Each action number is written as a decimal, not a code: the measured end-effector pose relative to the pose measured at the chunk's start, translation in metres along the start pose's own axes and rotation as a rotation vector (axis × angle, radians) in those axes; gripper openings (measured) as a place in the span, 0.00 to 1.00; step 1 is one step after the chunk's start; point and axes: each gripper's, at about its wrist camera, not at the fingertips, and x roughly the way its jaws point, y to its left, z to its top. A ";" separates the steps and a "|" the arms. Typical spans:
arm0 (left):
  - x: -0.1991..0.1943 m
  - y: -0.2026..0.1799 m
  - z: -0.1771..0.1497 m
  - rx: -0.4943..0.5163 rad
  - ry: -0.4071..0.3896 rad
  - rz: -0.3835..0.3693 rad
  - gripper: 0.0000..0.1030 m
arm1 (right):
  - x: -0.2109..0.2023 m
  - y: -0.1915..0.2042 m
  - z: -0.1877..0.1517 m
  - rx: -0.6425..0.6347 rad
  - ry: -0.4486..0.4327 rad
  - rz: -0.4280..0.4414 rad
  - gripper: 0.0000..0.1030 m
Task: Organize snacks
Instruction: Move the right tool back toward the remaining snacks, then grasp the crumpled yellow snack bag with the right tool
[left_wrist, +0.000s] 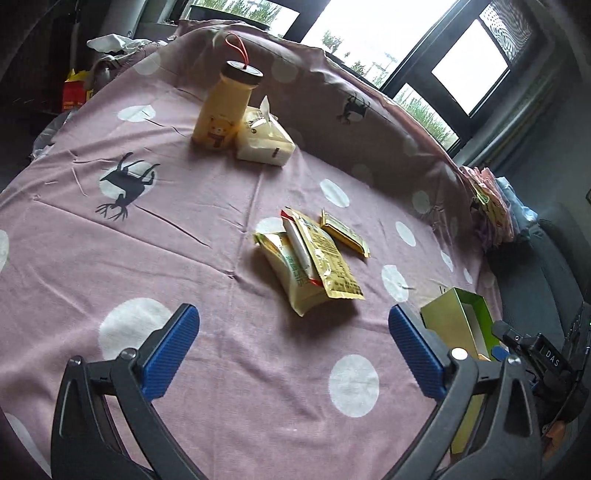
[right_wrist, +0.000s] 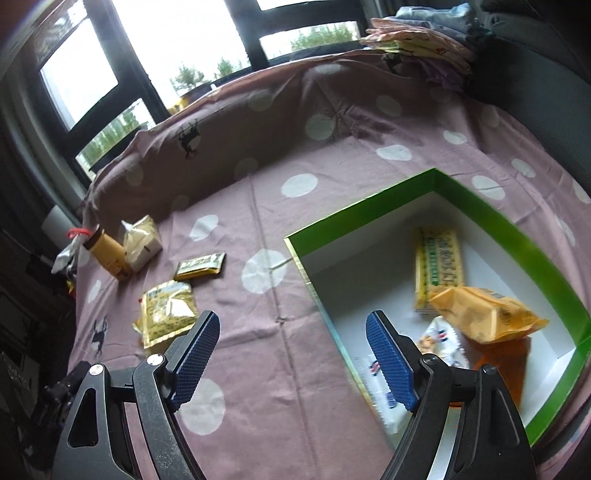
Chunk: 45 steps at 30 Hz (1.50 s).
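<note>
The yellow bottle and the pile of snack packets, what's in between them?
Nothing but bare pink cloth. The left wrist view shows it between the yellow bottle and the pile of snack packets.

This is a home, most likely a bedroom or living room. A pink bedsheet (left_wrist: 229, 369) with white dots and black deer covers the surface and climbs over a padded back by the window (left_wrist: 469, 66), whose dark frames look out on trees. Folded clothes (right_wrist: 424, 48) are stacked in the far corner beside a dark upholstered seat (right_wrist: 532, 70). A cartoon-bear drinking bottle (left_wrist: 221, 110) with a red loop stands touching a soft tissue pack (left_wrist: 264, 142), and crumpled cloth (left_wrist: 110, 42) lies at the far edge.
</note>
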 end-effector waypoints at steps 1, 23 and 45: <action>-0.003 0.005 0.002 -0.009 0.007 -0.015 1.00 | 0.004 0.007 -0.002 -0.011 0.012 0.022 0.80; 0.053 0.002 0.048 -0.051 0.128 -0.040 0.97 | 0.134 0.120 0.022 -0.130 0.347 0.254 0.80; 0.082 -0.023 0.024 0.148 0.197 -0.035 0.38 | 0.185 0.132 0.003 -0.184 0.417 0.364 0.23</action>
